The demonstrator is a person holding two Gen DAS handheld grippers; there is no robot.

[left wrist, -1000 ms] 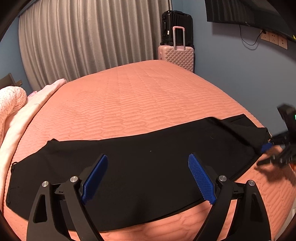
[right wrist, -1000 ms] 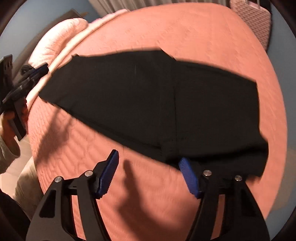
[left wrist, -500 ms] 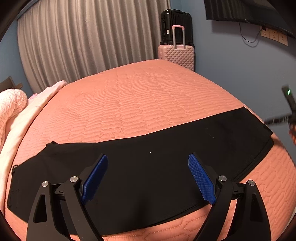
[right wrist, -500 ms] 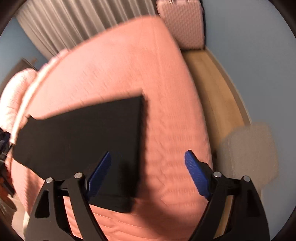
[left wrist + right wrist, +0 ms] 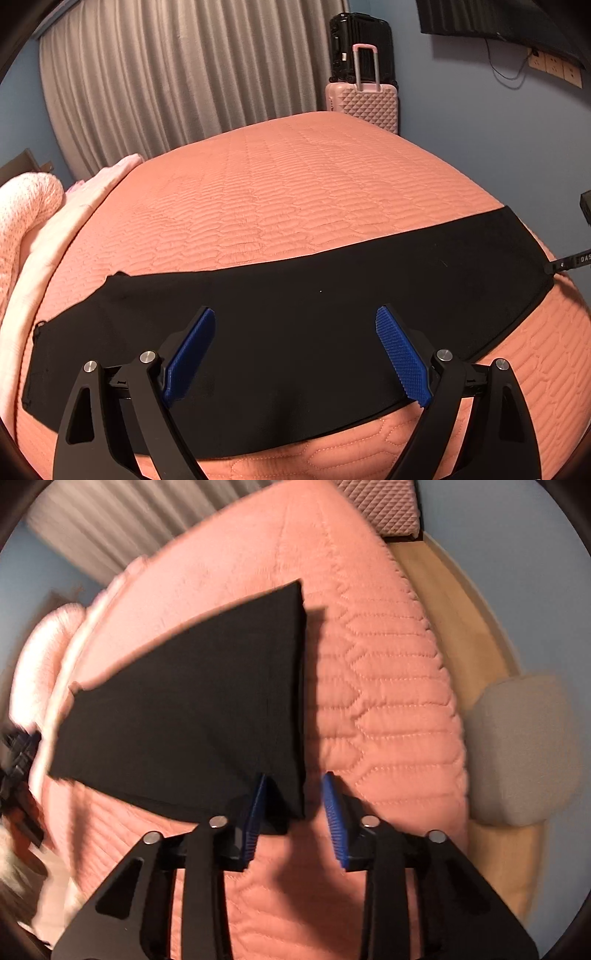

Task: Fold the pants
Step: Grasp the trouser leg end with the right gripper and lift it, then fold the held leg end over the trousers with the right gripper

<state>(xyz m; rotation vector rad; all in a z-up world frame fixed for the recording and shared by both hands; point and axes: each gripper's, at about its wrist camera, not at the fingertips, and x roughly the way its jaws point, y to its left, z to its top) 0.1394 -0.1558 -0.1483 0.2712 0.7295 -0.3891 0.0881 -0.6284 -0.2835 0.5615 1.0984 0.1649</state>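
Black pants (image 5: 295,325) lie flat as a long band across the near edge of the pink quilted bed (image 5: 295,192). My left gripper (image 5: 295,354) is open and hovers over the middle of the band, touching nothing. In the right wrist view the pants (image 5: 192,716) end in a straight edge. My right gripper (image 5: 291,812) is partly open at the near corner of that end, with the cloth corner between its blue pads (image 5: 255,812). The right gripper's tip also shows at the band's right end in the left wrist view (image 5: 569,262).
A pink suitcase (image 5: 362,103) and a black one (image 5: 360,40) stand past the bed's far corner by grey curtains (image 5: 177,74). Pink bedding (image 5: 29,221) lies at the left. Wooden floor (image 5: 458,602) and a grey pouf (image 5: 524,749) are right of the bed.
The right end of the pants was laid flat and straight. My right gripper swung away, then came back to the corner and narrowed its jaws around it. The left gripper stayed put.
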